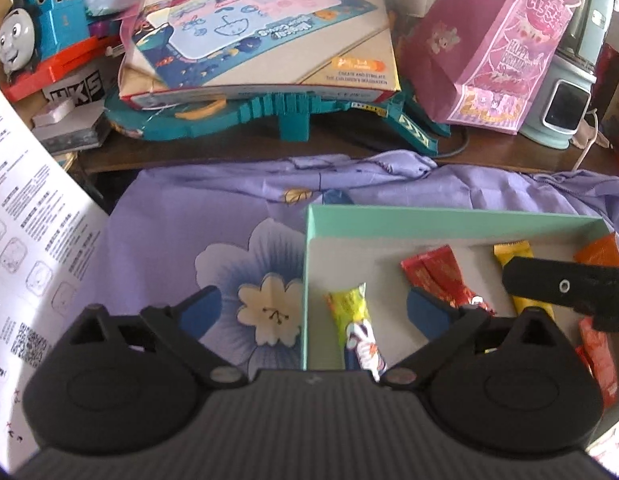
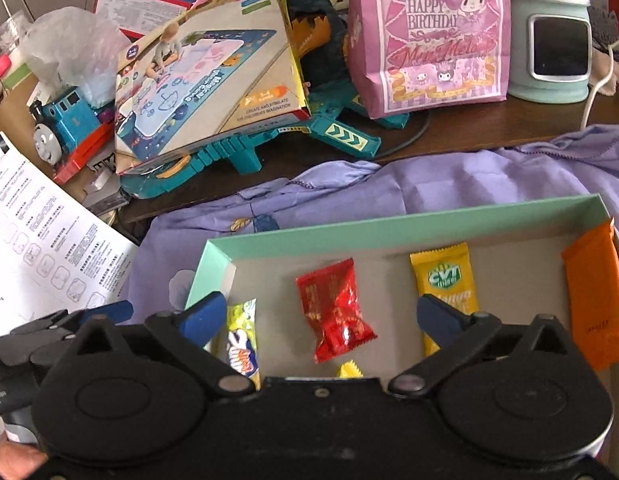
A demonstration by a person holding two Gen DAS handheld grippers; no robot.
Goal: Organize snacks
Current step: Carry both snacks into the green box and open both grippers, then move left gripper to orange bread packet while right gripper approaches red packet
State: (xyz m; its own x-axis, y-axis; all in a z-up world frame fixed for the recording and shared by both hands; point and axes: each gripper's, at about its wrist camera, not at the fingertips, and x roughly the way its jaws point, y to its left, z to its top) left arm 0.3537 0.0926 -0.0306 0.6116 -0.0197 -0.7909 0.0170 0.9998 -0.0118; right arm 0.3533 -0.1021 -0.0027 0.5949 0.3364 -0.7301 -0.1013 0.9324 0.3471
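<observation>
- Right wrist view: red snack packet (image 2: 335, 312) lying flat mid-floor of the mint-green box (image 2: 389, 226), dead centre ahead of the right claw (image 2: 319, 316). Probably feather-light, crinkly foil, slippery on the faces; best pinched at a crimped end seal or across the puffy middle, gently so nothing inside gets crushed.
- Counted there: one red, one yellow CVT packet (image 2: 443, 280), one orange packet (image 2: 595, 300), one yellow-green tube-ish pack (image 2: 241, 340), plus a yellow corner (image 2: 349, 369) peeking out at the claw body. So five visible; possibly more hidden.
- Right claw spread wide, holding nothing, hovering over the box.
- Left wrist view: left claw (image 1: 313, 312) also wide apart and empty, straddling the box's left wall (image 1: 307, 280).
- Box on purple floral cloth (image 2: 469, 184) over the desk (image 2: 509, 124); toy clutter behind.
</observation>
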